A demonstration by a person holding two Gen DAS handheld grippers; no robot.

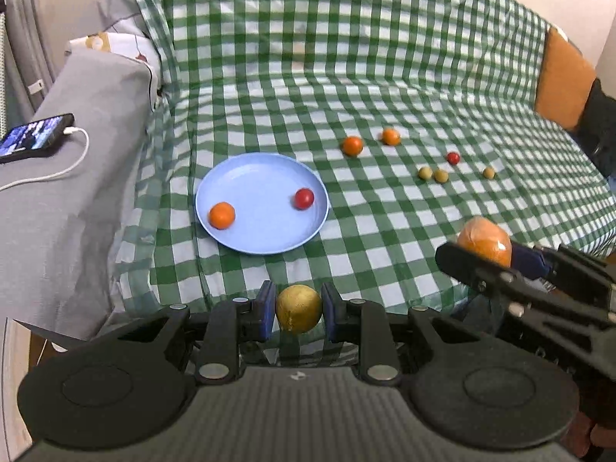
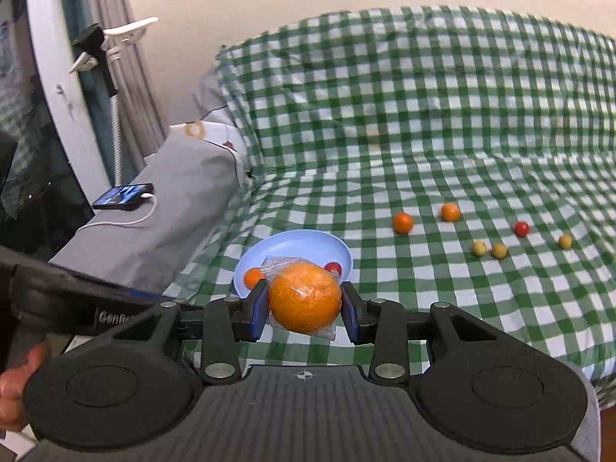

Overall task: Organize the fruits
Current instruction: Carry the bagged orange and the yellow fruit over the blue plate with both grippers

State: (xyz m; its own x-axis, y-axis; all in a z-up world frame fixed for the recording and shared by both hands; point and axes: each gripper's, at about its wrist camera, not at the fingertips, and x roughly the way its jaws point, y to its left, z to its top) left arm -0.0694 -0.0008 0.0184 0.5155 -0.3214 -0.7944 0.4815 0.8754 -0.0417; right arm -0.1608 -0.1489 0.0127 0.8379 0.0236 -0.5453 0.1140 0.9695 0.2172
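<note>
My left gripper (image 1: 298, 313) is shut on a yellow round fruit (image 1: 298, 309), held above the checked cloth in front of the blue plate (image 1: 265, 238). The plate holds a small orange fruit (image 1: 221, 215) and a red fruit (image 1: 303, 198). My right gripper (image 2: 304, 308) is shut on a large orange wrapped in clear plastic (image 2: 304, 297), just before the blue plate (image 2: 292, 244). In the left wrist view this gripper (image 1: 489, 258) is at the right with the orange (image 1: 486, 240). Loose on the cloth lie two orange fruits (image 1: 352, 145), a red one (image 1: 453, 158) and three yellow ones (image 1: 425, 173).
A green and white checked cloth (image 1: 385, 77) covers the sofa seat and back. A grey armrest (image 1: 69, 192) at the left bears a phone (image 1: 34, 136) on a white cable. An orange cushion (image 1: 562, 77) is at the far right. A ring light stand (image 2: 54, 77) stands left.
</note>
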